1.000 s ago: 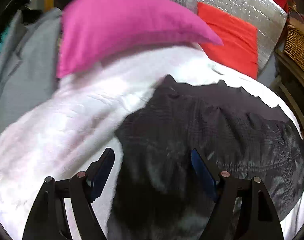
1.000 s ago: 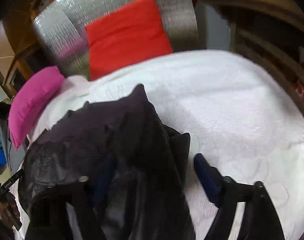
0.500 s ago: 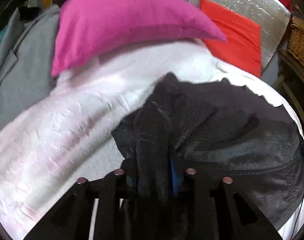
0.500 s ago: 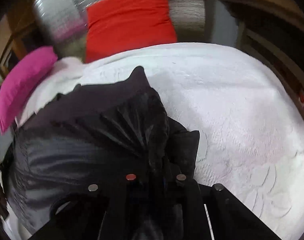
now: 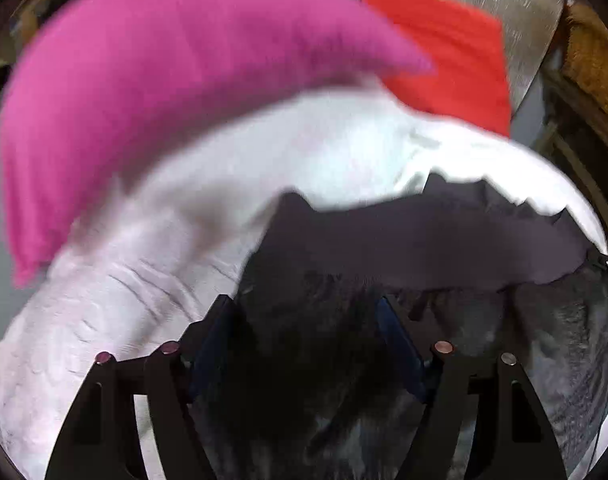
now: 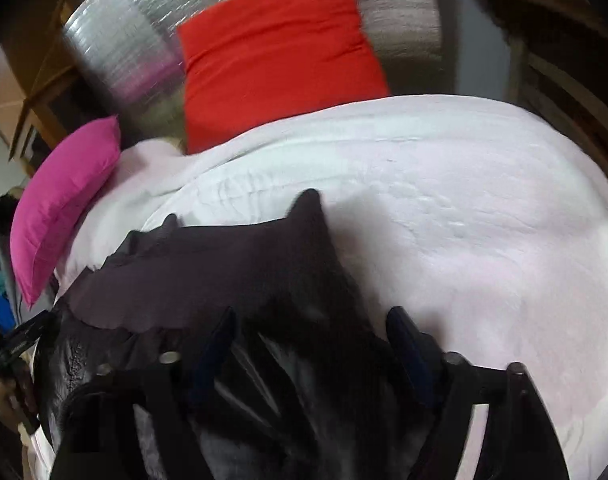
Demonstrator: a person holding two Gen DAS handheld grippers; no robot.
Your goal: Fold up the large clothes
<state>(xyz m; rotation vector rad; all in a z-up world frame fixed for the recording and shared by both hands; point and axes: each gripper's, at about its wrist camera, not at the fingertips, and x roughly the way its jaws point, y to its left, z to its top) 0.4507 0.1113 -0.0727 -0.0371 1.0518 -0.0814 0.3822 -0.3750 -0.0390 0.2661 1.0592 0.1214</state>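
White bedspread point(image 6: 444, 216) fills most of both views, textured, running from lower left to right edge. Silver quilted panel point(image 6: 136, 36) stands along the top of the frame behind it. Dark garment point(image 6: 232, 264), the task item, lies on the bedspread in the lower centre and lower left of the right wrist view; in the left wrist view it takes the lower centre and lower right point(image 5: 444, 240). A matte upper layer lies over a shinier, creased layer nearer the cameras. Magenta pillow point(image 5: 152, 92) occupies the upper left of the left wrist view, blurred. Red cushion point(image 6: 276, 52) leans on the silver panel, top centre.

Left gripper point(image 5: 304, 340): fingers spread partway and opening, dark fabric bunched between them; pads do not appear to press it. Right gripper point(image 6: 312, 344): same, jaws parting, folds of the garment between the fingers, right finger over bare bedspread.
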